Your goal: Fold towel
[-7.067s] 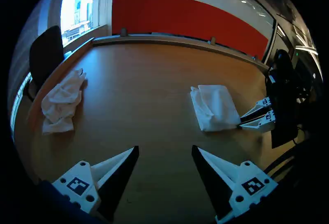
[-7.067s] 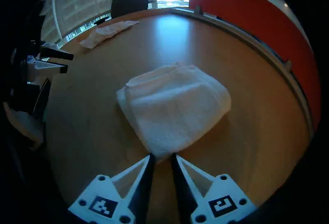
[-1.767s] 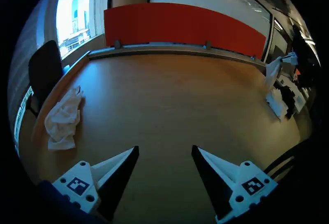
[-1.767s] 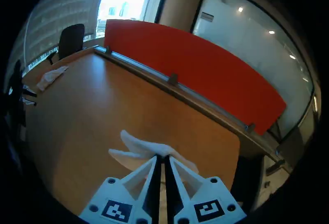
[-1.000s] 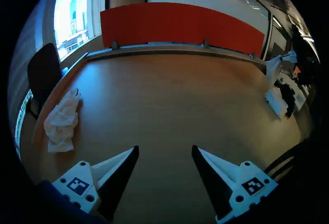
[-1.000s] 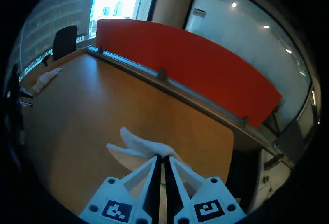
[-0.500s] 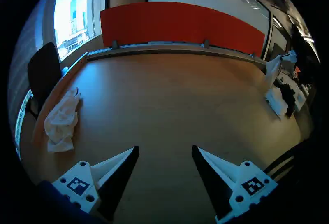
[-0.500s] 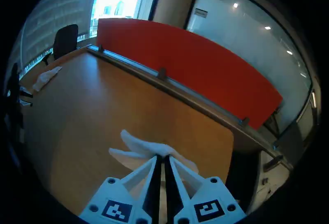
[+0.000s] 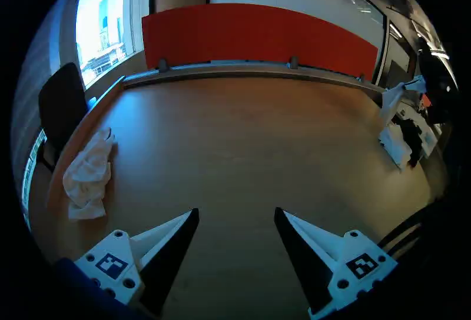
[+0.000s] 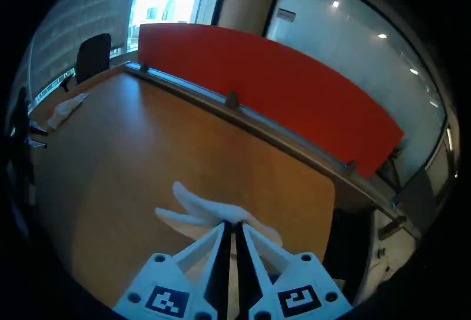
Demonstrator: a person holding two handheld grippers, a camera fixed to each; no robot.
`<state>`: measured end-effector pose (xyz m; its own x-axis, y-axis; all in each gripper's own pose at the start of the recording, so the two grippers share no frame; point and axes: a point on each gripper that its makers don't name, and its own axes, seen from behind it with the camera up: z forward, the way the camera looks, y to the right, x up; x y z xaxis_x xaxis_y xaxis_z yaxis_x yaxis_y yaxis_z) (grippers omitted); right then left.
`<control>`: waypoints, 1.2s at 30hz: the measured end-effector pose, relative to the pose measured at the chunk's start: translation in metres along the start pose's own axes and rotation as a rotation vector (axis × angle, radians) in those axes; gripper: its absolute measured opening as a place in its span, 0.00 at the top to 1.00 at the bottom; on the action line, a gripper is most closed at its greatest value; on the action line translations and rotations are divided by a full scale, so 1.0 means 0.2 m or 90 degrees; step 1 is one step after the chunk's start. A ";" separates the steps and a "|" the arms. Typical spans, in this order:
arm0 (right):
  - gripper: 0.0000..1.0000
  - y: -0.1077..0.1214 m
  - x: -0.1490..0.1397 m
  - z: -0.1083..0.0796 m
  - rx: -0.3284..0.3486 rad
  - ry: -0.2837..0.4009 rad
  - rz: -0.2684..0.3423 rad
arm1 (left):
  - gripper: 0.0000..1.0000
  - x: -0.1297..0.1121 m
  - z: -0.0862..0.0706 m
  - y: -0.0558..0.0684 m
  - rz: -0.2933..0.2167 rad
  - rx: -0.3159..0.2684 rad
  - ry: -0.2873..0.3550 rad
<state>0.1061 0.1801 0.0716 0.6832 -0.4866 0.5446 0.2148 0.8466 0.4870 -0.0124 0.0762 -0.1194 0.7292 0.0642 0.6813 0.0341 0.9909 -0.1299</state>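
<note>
**Left gripper view**
- Claw, left: the left gripper [image 9: 235, 211] is spread wide with nothing between its fingers, over the light-brown wooden table [image 9: 247, 137].
- Towel, unfolded: a crumpled white terry towel [image 9: 88, 173] lies at 9 o'clock on the table's left edge, near a black office chair [image 9: 59, 102].
- Backdrop: a long red partition panel [image 9: 259, 29] stands at 12 o'clock.

**Right gripper view**
- Claw, right: the right gripper [image 10: 235, 227] is closed on a folded white terry towel [image 10: 200, 208], pinching its near edge.
- Towel, held: the layers fan out toward 10 o'clock, seemingly lifted over the table's near corner.
- Crumpled towel: it lies far off at 10 o'clock.

**Judgement**
- Handling: the cloth is soft, light and limp, and not fragile. It sags from a single pinch, and loose layers may slide apart.
- Hold point: on the crumpled towel, take two neighbouring corners, one per claw. The corners cannot be made out in the heap.
</note>
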 end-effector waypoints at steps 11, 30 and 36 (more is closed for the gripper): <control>0.95 0.05 -0.24 -0.10 -0.019 -0.036 0.030 | 0.05 -0.02 0.00 0.01 0.005 -0.006 -0.004; 0.95 0.02 -0.67 -0.16 -0.023 -0.119 0.058 | 0.05 -0.04 0.00 0.01 0.013 -0.011 -0.010; 0.95 0.00 -0.77 -0.17 -0.026 -0.141 0.072 | 0.05 -0.04 0.00 0.01 0.017 -0.010 -0.012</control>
<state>0.0246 0.2621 -0.0341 0.5361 -0.4193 0.7327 0.1761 0.9044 0.3887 -0.0187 0.0784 -0.1254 0.7169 0.0933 0.6909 0.0257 0.9868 -0.1599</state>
